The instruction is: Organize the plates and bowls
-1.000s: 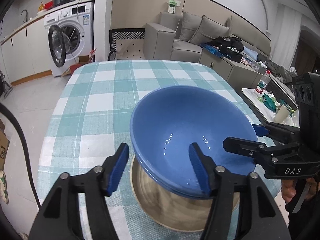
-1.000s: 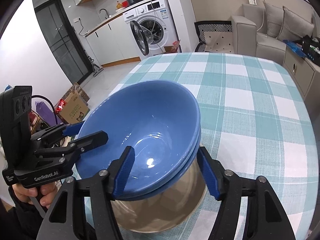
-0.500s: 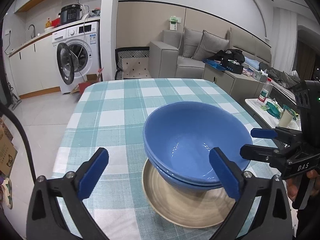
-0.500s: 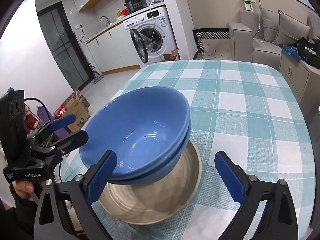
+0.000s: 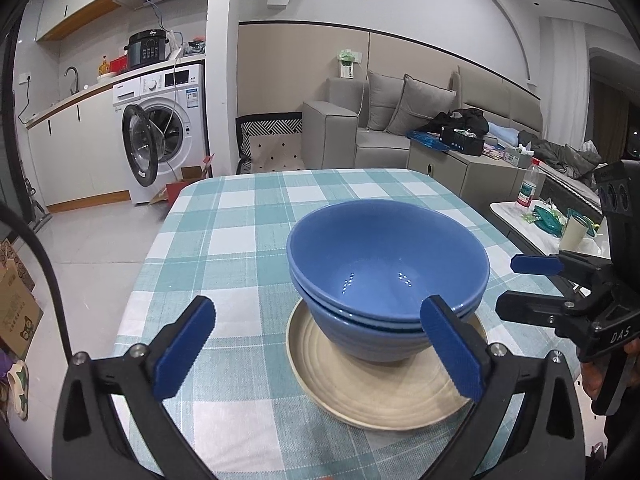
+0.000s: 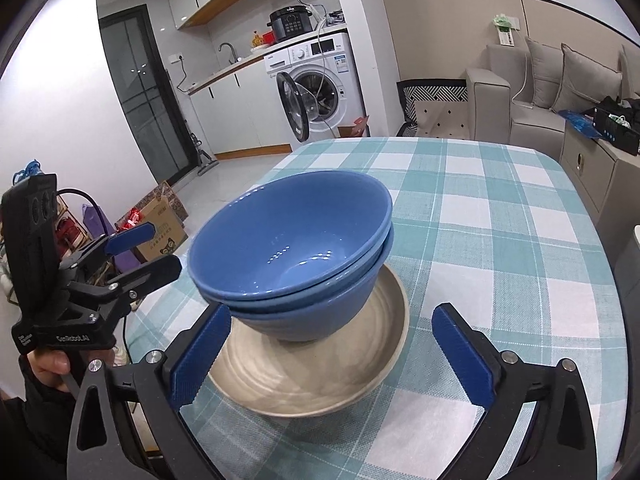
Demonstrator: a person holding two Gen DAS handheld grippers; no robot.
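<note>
Two blue bowls (image 5: 387,280) sat nested on the beige plate (image 5: 372,388) on the checked table (image 5: 224,248). My left gripper (image 5: 316,352) and right gripper (image 6: 330,356) were spread wide, gripping nothing. The stacking looked done to me; I saw nothing else to sort.

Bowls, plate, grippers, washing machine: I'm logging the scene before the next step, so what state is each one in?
Top blue bowl: upright, empty, nested in the lower bowl.
Lower blue bowl: upright, standing on the plate.
Beige plate: flat on the checked tablecloth, carrying both bowls.
Left gripper: open, holding nothing.
Right gripper: open, holding nothing.
Washing machine door: swung open.
</note>
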